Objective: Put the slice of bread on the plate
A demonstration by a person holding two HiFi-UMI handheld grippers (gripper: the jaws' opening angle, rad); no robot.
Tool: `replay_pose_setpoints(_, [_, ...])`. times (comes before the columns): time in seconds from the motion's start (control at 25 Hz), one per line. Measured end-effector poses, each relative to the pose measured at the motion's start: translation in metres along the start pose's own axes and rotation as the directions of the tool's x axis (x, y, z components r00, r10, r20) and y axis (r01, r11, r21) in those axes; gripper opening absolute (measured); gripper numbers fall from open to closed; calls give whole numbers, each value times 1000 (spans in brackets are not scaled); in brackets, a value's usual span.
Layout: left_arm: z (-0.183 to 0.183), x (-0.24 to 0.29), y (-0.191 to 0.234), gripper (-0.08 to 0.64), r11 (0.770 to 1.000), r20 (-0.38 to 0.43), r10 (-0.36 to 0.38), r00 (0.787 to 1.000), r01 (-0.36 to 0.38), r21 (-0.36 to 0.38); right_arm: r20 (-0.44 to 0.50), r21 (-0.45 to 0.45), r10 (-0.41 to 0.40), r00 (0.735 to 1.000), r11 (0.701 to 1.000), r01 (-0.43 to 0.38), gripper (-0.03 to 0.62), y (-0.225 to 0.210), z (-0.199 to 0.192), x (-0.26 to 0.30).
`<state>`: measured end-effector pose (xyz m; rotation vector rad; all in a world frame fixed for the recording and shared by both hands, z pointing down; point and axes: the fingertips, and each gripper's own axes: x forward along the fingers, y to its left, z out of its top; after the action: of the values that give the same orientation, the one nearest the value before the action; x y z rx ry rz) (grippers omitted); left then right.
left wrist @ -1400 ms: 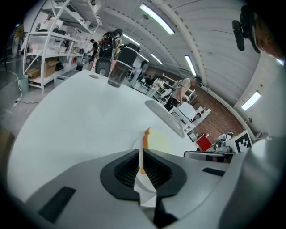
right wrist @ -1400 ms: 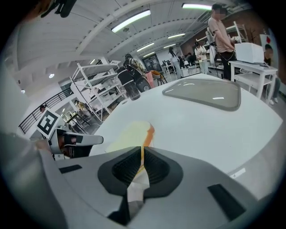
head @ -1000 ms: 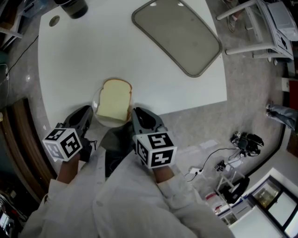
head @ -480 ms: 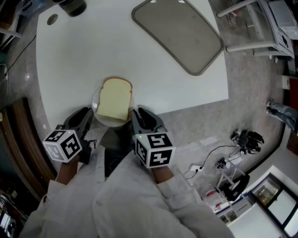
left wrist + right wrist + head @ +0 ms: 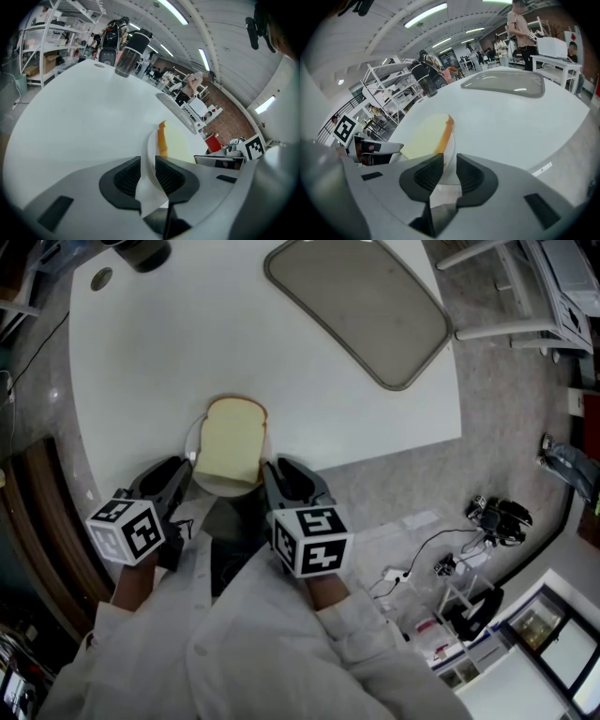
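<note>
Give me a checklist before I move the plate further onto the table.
1. Left gripper jaws closed on the round white plate rim: ok.
2. Right gripper jaws closed on the opposite rim: ok.
3. Pale slice of bread with tan crust lying flat on the plate: ok.
4. Bread inside the rim: not ok, its far end appears to overhang.
5. Plate resting on the white table or lifted: cannot tell.
6. Path ahead, short of the grey oval tray, free: ok.

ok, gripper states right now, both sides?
left gripper: closed on the plate rim.
right gripper: closed on the plate's other rim; slice of bread lies on it.
</note>
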<state>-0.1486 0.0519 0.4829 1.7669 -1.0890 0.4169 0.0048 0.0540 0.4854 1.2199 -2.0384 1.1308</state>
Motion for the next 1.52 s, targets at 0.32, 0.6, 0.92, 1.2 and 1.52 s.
replay_pose_setpoints(0.32, [-1,2,-4,80,999,-48,-17,999,19,43,-32,11,39,999,999,-38,72,4,-3,5])
replay_pose_setpoints(0.6, [0,2,-4,80,998,-61,-40,997,44,52,-44,26,45,998,999,-44,71,6,-4,5])
replay_pose_setpoints(0.92, [0,4,-4,78,997,-71,-61,996,64,41,-43,49,59,997,997,-57,72,6,-7,6])
replay_pose_setpoints(1.2, [0,5,-6,77,996,-93,-81,992,85,37,-29,57,78,997,995,-76,71,6,-6,4])
replay_pose_setpoints(1.52, [0,5,-7,75,995,-97,-75,992,81,57,-25,76,97,995,993,-94,71,6,-6,4])
